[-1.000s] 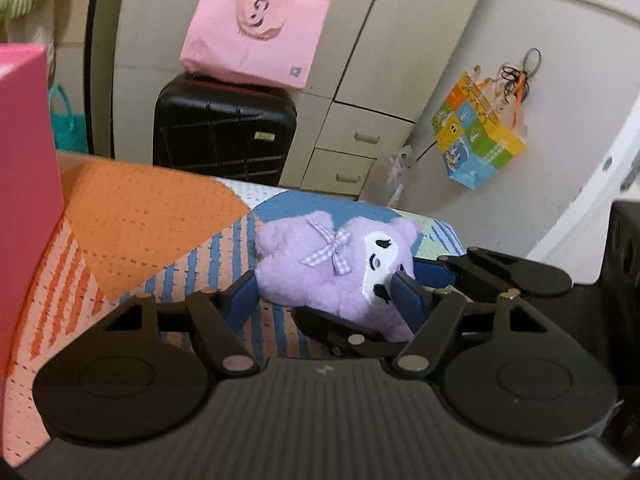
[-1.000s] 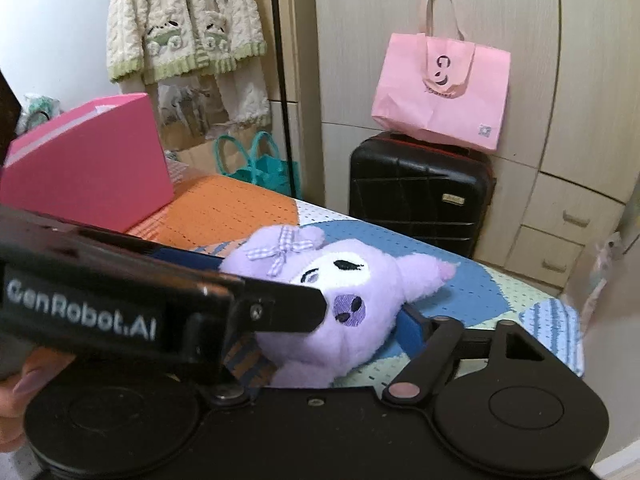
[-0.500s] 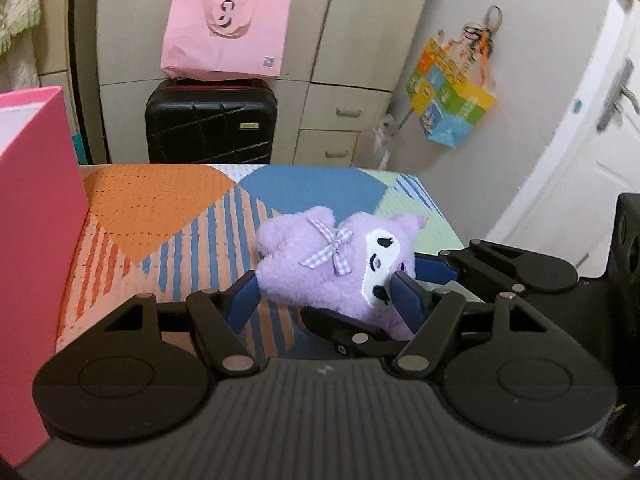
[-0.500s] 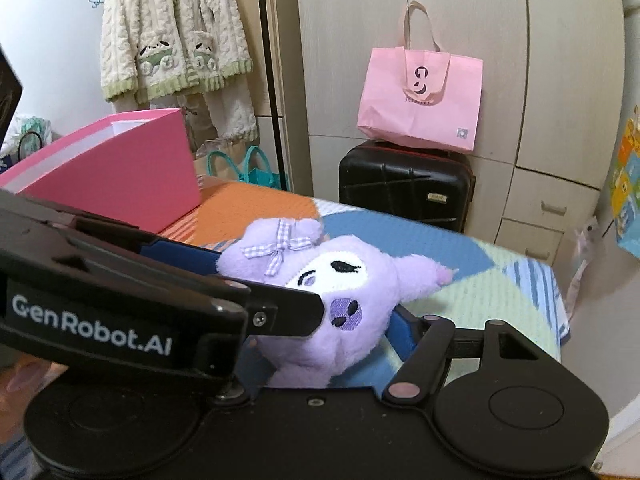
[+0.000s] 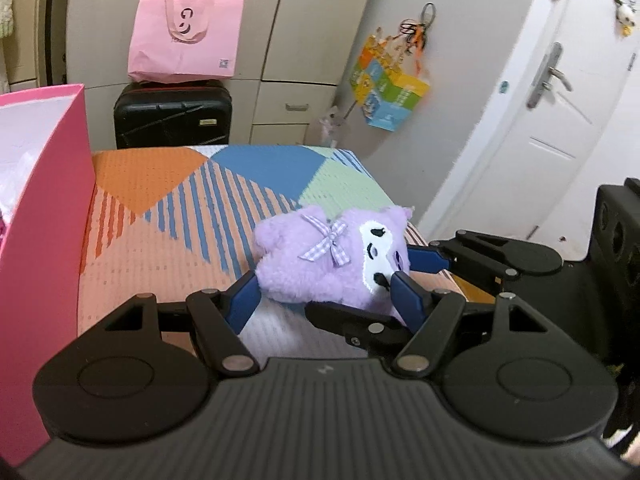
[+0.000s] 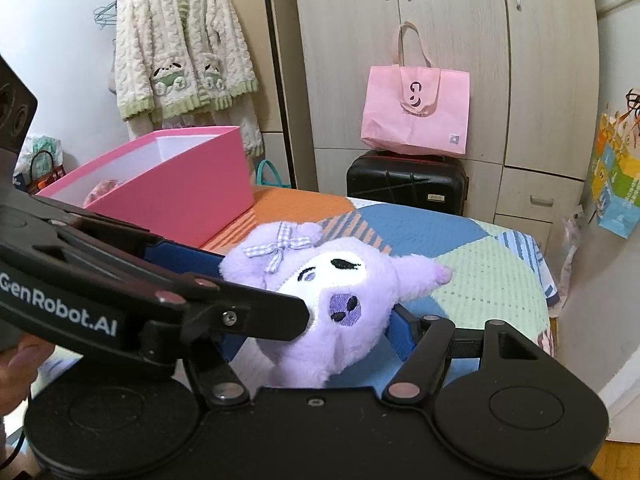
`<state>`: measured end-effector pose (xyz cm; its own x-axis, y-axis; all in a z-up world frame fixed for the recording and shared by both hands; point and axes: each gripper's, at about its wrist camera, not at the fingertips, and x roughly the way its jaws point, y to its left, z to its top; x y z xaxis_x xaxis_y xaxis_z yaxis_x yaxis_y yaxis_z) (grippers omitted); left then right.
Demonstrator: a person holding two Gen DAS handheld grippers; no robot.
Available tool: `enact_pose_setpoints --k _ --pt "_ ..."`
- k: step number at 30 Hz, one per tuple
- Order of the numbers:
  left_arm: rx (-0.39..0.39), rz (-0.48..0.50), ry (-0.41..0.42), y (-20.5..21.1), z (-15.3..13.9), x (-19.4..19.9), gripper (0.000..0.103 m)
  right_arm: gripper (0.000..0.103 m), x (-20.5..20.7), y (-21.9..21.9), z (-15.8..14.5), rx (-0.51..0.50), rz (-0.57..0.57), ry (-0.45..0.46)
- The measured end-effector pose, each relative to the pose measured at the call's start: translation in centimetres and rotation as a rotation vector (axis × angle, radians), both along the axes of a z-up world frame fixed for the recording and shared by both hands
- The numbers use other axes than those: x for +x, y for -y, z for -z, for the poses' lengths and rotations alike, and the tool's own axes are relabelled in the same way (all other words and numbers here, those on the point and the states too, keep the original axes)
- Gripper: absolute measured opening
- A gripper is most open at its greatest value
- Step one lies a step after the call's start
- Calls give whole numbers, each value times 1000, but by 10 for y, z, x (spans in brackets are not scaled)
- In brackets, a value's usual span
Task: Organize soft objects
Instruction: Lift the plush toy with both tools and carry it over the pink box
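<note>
A purple plush toy [image 5: 320, 256] with a checked bow and a white face is held from two sides, just above the patterned bed mat [image 5: 180, 208]. My left gripper [image 5: 326, 284] is shut on it, one blue pad on the bow end and one on the face. My right gripper [image 6: 312, 320] is shut on the same plush toy [image 6: 340, 288], and its blue finger [image 5: 426, 260] shows at the right of the left wrist view. An open pink box [image 6: 180, 192] stands on the mat to the left, also seen as the pink box [image 5: 48, 240].
A black suitcase [image 6: 406, 180] with a pink bag [image 6: 416, 116] on it stands past the bed's far end, against wardrobes. A cream cardigan [image 6: 180, 48] hangs behind the box. A white door [image 5: 540, 128] is at the right. Something pink lies inside the box.
Both grippers have risen and pulled back with the plush toy still between their pads. More of the mat shows, and the pink box's open top has come into view.
</note>
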<state>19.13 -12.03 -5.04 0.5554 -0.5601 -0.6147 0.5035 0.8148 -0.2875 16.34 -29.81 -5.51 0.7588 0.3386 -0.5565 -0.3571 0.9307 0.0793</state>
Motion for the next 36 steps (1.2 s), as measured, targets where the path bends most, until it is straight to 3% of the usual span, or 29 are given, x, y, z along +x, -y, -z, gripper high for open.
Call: enact_pose_setpoints --k 10,22,30,36 --pt "-21 68 -2 -47 -18 -54 70 70 -57 -33 -18 -60 -82 18" --pt "-77 136 -2 -114 -60 -96 69 70 -96 -90 -62 -34 -262 49" --pt "-66 51 107 -155 -85 -109 59 69 -91 -139 -86 -57 -353 136" --pt "-105 -21 117 -186 -92 -90 49 69 -69 -163 -96 -27 -405 148"
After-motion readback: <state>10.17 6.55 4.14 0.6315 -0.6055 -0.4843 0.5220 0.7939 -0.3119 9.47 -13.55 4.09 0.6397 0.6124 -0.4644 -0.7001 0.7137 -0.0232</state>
